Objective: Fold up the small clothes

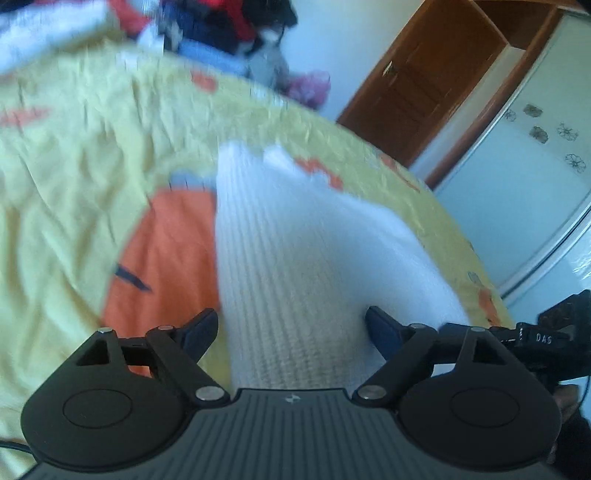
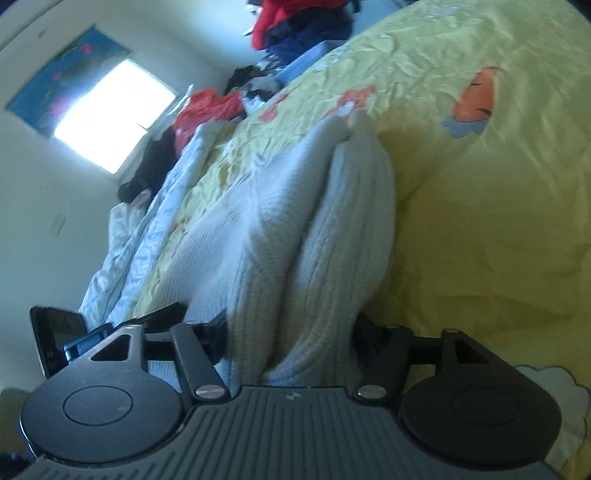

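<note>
Yellow bedspread (image 1: 74, 166); white garment (image 1: 288, 258) between fingers (image 1: 201, 328)

Garment (image 1: 295, 236) on bedspread (image 1: 74, 166), clothes pile (image 1: 229, 26) behind

Plenty of open yellow bedspread (image 1: 74, 155) to the left of the white knitted garment (image 1: 280, 240) in the left wrist view, and to its right (image 2: 480, 240) in the other view. The far end of the bed is blocked by a heap of clothes (image 1: 229, 29). Off the right edge, a wooden door (image 1: 417, 81) and white wardrobe (image 1: 517, 177) stand close.
</note>
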A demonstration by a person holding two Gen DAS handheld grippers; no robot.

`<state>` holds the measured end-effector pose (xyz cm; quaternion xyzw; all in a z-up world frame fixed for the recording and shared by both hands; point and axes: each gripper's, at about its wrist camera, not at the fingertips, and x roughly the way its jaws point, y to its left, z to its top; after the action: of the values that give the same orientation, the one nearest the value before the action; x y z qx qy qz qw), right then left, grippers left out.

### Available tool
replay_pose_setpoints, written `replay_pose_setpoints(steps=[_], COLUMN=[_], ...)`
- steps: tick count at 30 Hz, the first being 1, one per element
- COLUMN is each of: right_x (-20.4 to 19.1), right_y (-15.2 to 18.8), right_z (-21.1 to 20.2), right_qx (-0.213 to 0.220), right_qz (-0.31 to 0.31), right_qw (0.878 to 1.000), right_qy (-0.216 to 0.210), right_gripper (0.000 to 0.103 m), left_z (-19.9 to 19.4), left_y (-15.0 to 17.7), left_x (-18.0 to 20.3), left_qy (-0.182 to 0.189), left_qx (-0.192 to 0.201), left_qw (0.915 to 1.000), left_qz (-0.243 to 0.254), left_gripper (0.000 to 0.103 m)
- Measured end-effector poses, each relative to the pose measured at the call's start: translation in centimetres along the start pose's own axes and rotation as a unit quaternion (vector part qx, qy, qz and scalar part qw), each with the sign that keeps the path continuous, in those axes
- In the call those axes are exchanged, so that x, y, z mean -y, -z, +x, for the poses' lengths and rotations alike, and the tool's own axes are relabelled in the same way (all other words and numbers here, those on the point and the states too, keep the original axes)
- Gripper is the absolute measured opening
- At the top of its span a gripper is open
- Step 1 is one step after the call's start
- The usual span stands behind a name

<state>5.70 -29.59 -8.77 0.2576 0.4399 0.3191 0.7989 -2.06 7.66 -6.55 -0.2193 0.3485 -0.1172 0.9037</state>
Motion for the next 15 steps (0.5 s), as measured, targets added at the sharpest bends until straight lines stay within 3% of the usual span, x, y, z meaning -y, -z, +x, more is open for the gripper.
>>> replay_pose_setpoints(steps=[2,4,6,8,10,15], right_x=[-1.2,-3.1,-5.9,-8.8,-10.5,-9.2], right_y=[0.2,0.7,1.0,0.1,-2.0,-9.5], right_z=[-1.7,-3.3,-4.1,-3.0,-0.9,6.2], right_qx=[0.038,0.095,0.149,0.173,0.163,0.076], right_qz=[-0.013,-0.049,-0.112,-0.162,-0.181,-0.098], right_qw=[0.999,0.991,0.977,0.965,0.966,0.991], right_qy=[0.036,0.082,0.102,0.109,0.086,0.058], right_gripper=[0.07,0.068,0.069,0.071,0.084,0.086], left_z=[-2.4,-4.6,-4.8,-3.0,-0.3,5.9], left_y=[-0.1,0.1,0.1,-0.3,-1.5,-2.3], left_x=[1.3,3.4,5.7,8.0,9.3,9.8], left_qy=[-0.039,-0.078,-0.093,-0.107,-0.125,-0.135], left_qx=[0.054,0.117,0.144,0.14,0.115,0.024], left_qw=[0.9969,0.9846,0.9718,0.9601,0.9553,0.9512], left_qz=[0.041,0.104,0.162,0.217,0.242,0.276], left_gripper=[0.087,0.087,0.087,0.087,0.087,0.088])
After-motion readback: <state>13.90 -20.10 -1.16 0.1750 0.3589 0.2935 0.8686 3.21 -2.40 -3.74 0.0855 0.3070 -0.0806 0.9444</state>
